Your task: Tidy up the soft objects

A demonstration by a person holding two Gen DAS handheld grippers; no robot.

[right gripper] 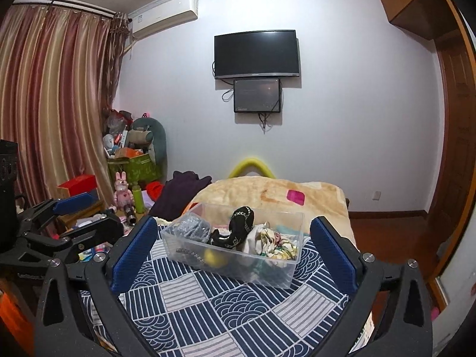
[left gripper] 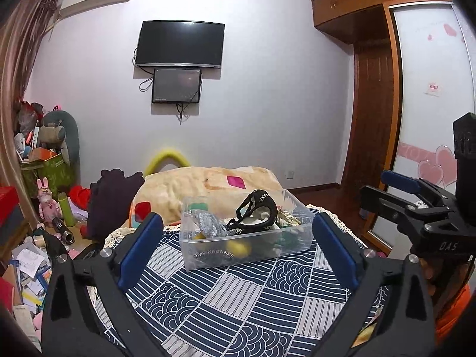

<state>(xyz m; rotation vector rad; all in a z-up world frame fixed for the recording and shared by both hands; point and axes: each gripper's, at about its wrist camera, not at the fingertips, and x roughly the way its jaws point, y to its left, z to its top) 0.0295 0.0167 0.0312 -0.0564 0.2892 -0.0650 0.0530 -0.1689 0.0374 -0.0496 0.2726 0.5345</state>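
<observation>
A clear plastic bin (left gripper: 208, 260) stands on the blue-and-white patterned cloth (left gripper: 238, 303); it also shows in the right wrist view (right gripper: 276, 276). It holds soft items: a black studded piece (left gripper: 257, 205) (right gripper: 241, 226), a silver sparkly piece (left gripper: 208, 221) (right gripper: 193, 227), a cream patterned cloth (right gripper: 273, 242) and something yellow (right gripper: 212, 257). My left gripper (left gripper: 238, 253) is open and empty, in front of the bin. My right gripper (right gripper: 233, 253) is open and empty, also in front of the bin. Each gripper shows at the edge of the other's view.
A beige blanket (left gripper: 208, 184) and a dark purple garment (left gripper: 110, 202) lie behind the bin. Cluttered boxes, a pink rabbit figure (left gripper: 46, 205) and papers fill the floor at left. A wooden wardrobe (left gripper: 386, 113) stands right. A TV (left gripper: 178, 44) hangs on the wall.
</observation>
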